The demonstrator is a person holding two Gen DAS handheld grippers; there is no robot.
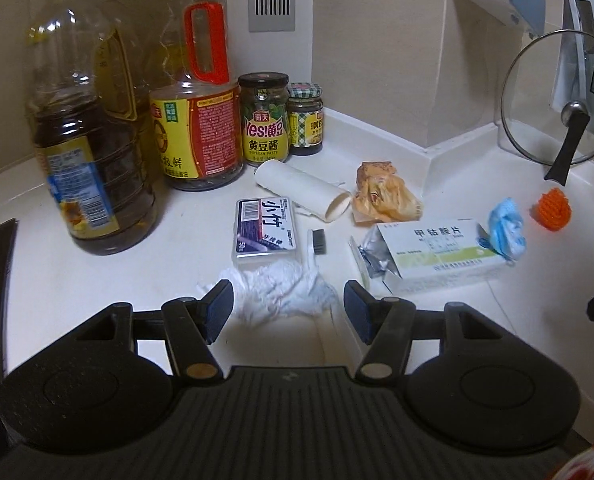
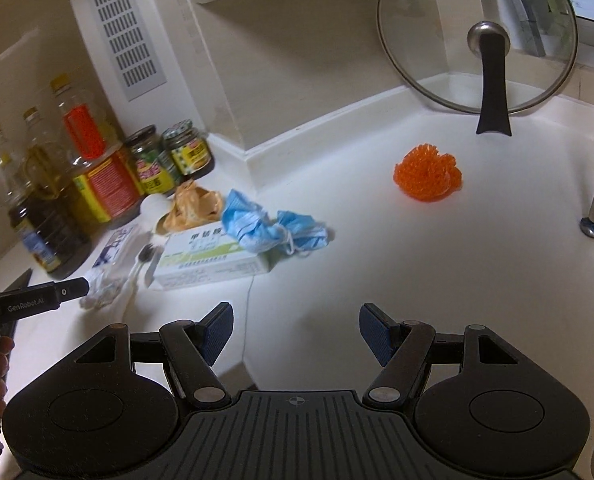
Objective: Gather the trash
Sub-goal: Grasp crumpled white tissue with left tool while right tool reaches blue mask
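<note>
**Your left gripper is nearest to the trash**

Your left gripper (image 1: pixel 288 300) stands wide and empty, and the crumpled white tissue (image 1: pixel 281 290) lies on the desk (image 1: pixel 177 248) just ahead, between its fingers. Your right gripper (image 2: pixel 295 326), also wide and empty, is farther; the blue face mask (image 2: pixel 273 230) lies ahead, to its left.

Beige walls (image 1: pixel 377 40), white countertop (image 2: pixel 417 260)
</note>
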